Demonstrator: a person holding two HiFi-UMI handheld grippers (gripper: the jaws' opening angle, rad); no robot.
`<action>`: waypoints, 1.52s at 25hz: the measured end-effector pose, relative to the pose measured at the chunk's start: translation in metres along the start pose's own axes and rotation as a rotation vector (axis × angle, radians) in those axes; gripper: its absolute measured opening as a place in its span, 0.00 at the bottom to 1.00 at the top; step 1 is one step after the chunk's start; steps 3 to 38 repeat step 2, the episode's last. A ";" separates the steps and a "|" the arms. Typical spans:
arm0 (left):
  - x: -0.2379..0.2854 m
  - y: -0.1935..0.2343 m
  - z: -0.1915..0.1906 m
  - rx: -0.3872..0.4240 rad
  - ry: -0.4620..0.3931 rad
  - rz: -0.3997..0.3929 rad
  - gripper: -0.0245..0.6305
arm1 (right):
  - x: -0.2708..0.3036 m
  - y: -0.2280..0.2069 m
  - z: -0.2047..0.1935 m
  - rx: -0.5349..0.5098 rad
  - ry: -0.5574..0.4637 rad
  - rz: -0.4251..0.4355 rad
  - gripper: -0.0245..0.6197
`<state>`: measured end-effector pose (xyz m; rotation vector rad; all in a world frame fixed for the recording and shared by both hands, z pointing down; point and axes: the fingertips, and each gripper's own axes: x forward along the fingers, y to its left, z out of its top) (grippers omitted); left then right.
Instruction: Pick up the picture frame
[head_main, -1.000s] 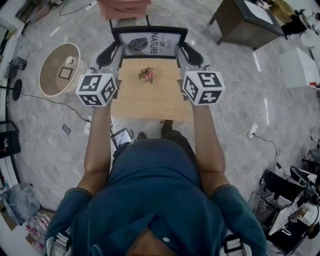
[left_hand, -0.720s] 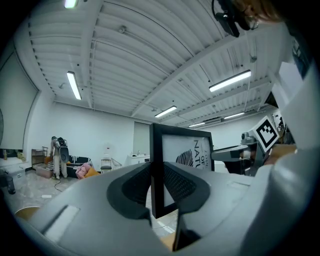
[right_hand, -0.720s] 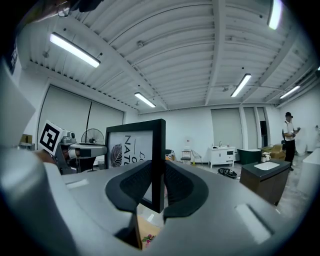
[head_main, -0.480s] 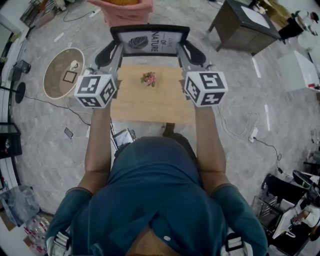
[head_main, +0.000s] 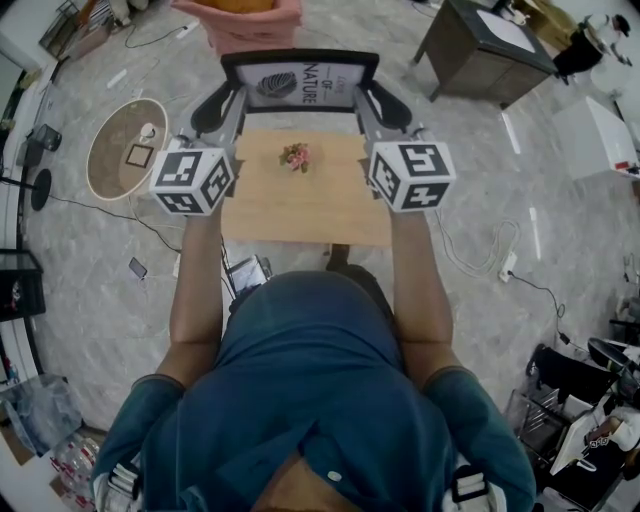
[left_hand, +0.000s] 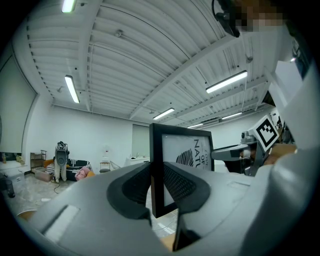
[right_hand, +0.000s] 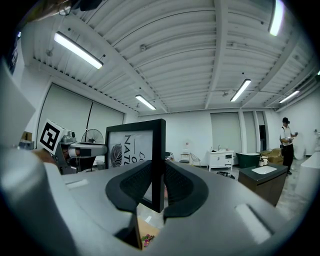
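Observation:
The picture frame (head_main: 300, 85) is black with a white print of a leaf and lettering. It hangs upright in the air beyond the far edge of the wooden table (head_main: 300, 205). My left gripper (head_main: 232, 98) is shut on its left edge, and my right gripper (head_main: 368, 98) on its right edge. The left gripper view shows the frame's edge (left_hand: 156, 170) pinched between the ribbed pads of the left gripper (left_hand: 156, 189). The right gripper view shows the frame (right_hand: 158, 160) clamped the same way in the right gripper (right_hand: 157, 189).
A small bunch of pink flowers (head_main: 295, 155) lies on the table. On the floor stand a round low table (head_main: 120, 140) at the left, a pink seat (head_main: 240, 18) ahead and a dark table (head_main: 490, 45) at the upper right. Cables (head_main: 470, 255) trail over the floor.
Both grippers have raised the frame a little above the table together. Over the last half second they have held almost still.

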<state>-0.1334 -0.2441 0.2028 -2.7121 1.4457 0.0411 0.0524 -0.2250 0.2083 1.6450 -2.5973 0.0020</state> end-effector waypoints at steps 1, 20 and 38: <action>0.000 -0.002 0.000 0.000 0.001 -0.001 0.15 | -0.002 -0.001 0.000 0.000 0.000 -0.001 0.17; 0.000 -0.004 -0.001 0.001 0.003 -0.002 0.15 | -0.003 -0.002 -0.001 -0.001 0.001 -0.002 0.17; 0.000 -0.004 -0.001 0.001 0.003 -0.002 0.15 | -0.003 -0.002 -0.001 -0.001 0.001 -0.002 0.17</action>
